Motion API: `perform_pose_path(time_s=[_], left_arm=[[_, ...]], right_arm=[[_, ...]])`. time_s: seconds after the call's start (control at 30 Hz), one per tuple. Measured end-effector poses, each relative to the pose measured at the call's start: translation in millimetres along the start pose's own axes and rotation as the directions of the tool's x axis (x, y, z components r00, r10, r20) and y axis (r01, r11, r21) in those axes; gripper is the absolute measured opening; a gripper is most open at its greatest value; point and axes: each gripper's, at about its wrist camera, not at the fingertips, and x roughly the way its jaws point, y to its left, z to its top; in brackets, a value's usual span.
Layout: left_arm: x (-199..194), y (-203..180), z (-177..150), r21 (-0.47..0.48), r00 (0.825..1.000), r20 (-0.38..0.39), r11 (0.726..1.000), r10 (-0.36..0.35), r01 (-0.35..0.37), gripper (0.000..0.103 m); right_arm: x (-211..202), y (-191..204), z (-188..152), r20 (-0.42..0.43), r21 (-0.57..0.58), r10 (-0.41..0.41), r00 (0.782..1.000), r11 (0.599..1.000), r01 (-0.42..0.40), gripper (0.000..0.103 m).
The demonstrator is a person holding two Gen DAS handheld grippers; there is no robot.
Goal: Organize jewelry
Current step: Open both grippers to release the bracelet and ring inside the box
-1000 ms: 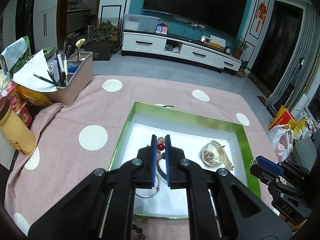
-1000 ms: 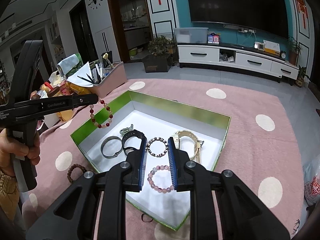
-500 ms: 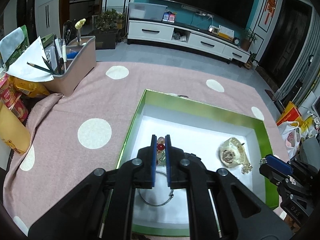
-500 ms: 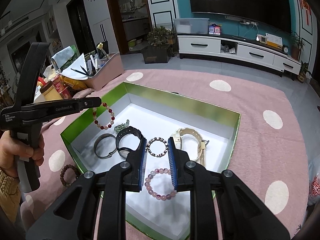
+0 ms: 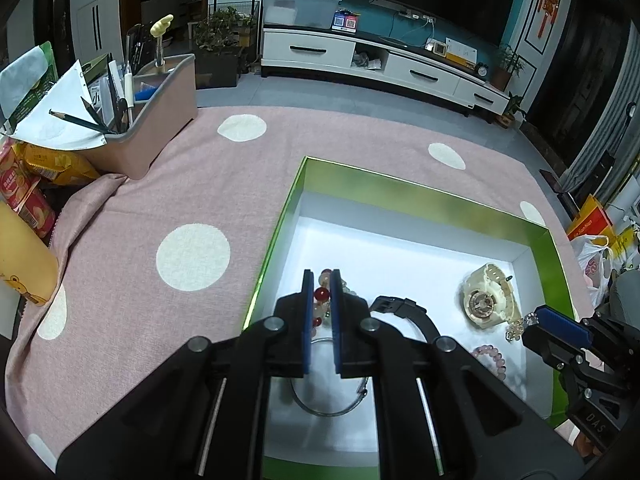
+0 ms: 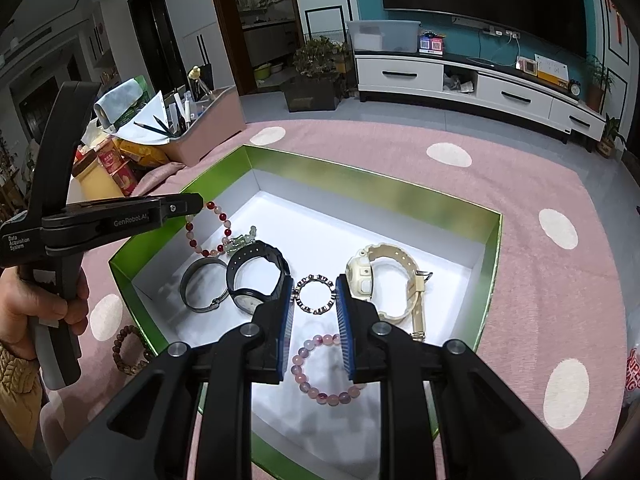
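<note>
A green box with a white floor (image 6: 490,264) (image 5: 408,252) lies on the pink dotted cloth. My left gripper (image 5: 321,294) (image 6: 198,205) is shut on a red and pale bead bracelet (image 6: 208,236) (image 5: 321,294), which hangs over the box's left part. In the box lie a metal bangle (image 6: 200,288), a black watch (image 6: 256,276), a cream watch (image 6: 384,280) (image 5: 486,300), a silver ring bracelet (image 6: 314,294) and a pink bead bracelet (image 6: 324,372). My right gripper (image 6: 314,320) (image 5: 560,326) is open and empty, low over the box's near side.
A brown bead bracelet (image 6: 126,350) lies on the cloth outside the box's left corner. A pink organizer with pens and paper (image 5: 156,120) and snack packs (image 5: 36,176) stand at the far left. A yellow bottle (image 5: 24,256) is at the left edge.
My left gripper has carried the red bead bracelet further over the box and lower. The right gripper has stayed open and moved slightly closer over the box.
</note>
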Motion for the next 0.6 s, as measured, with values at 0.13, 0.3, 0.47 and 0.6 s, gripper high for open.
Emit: perform_pose_path(time_s=[0.13, 0.3, 0.47, 0.6], left_arm=[[1.7, 0.4, -0.2, 0.007, 1.0, -0.004, 1.0, 0.004, -0.004, 0.007], [3.0, 0.3, -0.7, 0.011, 1.0, -0.007, 1.0, 0.006, -0.006, 0.007], [3.6, -0.5, -0.9, 0.014, 1.0, -0.008, 1.0, 0.007, -0.007, 0.007], [3.6, -0.8, -1.4, 0.017, 1.0, -0.011, 1.0, 0.008, -0.008, 0.007]], right_arm=[[2.5, 1.0, 1.1, -0.004, 0.001, -0.002, 1.0, 1.0, 0.002, 0.021], [3.3, 1.0, 1.0, -0.004, 0.0, -0.004, 1.0, 1.0, 0.004, 0.021], [4.0, 1.3, 1.3, -0.004, -0.001, -0.004, 1.0, 1.0, 0.004, 0.021], [4.8, 1.4, 1.4, -0.005, 0.0, -0.005, 1.0, 1.0, 0.005, 0.021]])
